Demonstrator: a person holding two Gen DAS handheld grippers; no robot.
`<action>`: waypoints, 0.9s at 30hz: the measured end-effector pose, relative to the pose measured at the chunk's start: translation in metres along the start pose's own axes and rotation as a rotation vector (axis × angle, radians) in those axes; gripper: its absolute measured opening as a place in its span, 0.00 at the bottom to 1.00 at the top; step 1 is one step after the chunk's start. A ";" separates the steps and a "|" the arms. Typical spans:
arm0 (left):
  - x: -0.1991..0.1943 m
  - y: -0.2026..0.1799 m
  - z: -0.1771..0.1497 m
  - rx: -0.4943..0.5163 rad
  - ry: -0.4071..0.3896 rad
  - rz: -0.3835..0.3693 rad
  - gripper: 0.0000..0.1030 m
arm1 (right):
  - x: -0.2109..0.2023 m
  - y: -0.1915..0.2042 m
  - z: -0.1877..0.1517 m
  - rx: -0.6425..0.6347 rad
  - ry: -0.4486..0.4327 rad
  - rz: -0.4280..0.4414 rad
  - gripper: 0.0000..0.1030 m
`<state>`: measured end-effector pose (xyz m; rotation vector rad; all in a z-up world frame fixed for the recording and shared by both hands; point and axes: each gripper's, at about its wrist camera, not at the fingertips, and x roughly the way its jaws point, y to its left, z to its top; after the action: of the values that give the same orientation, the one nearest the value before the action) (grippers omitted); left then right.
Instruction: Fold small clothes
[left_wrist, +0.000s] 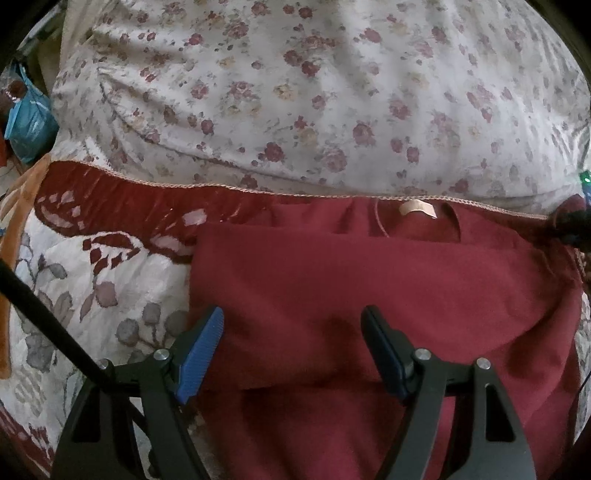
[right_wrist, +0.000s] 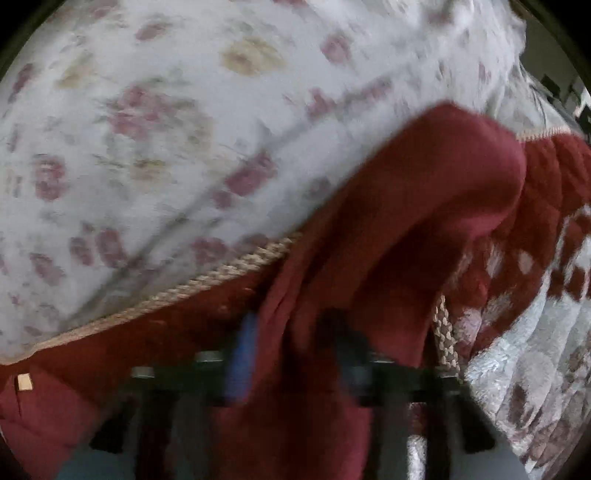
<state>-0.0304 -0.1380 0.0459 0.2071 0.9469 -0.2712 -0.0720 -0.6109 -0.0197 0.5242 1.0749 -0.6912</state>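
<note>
A dark red garment (left_wrist: 369, 288) lies partly folded on the bedspread, its neck label (left_wrist: 418, 209) at the far edge. My left gripper (left_wrist: 291, 350) is open above the garment's near fold, holding nothing. In the right wrist view, which is blurred, my right gripper (right_wrist: 291, 343) is shut on a bunched part of the red garment (right_wrist: 417, 206) and lifts it off the bed; the cloth rises between the jaws and arches up to the right.
A white quilt with red flowers (left_wrist: 295, 92) is heaped along the far side. The bedspread (left_wrist: 92, 288) is white with grey leaves and a dark red border. A blue bag (left_wrist: 29, 125) sits off the bed at far left.
</note>
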 end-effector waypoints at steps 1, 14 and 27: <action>-0.001 0.003 0.001 -0.009 -0.001 -0.003 0.74 | -0.004 -0.002 -0.001 0.003 -0.014 0.033 0.11; -0.034 0.075 0.016 -0.282 -0.098 -0.028 0.74 | -0.232 0.111 -0.089 -0.519 -0.349 0.548 0.11; -0.031 0.077 0.015 -0.285 -0.091 -0.068 0.74 | -0.177 0.165 -0.197 -0.721 -0.077 0.537 0.46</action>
<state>-0.0113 -0.0657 0.0843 -0.0988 0.8918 -0.2038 -0.1253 -0.3184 0.0751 0.1375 0.9711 0.1600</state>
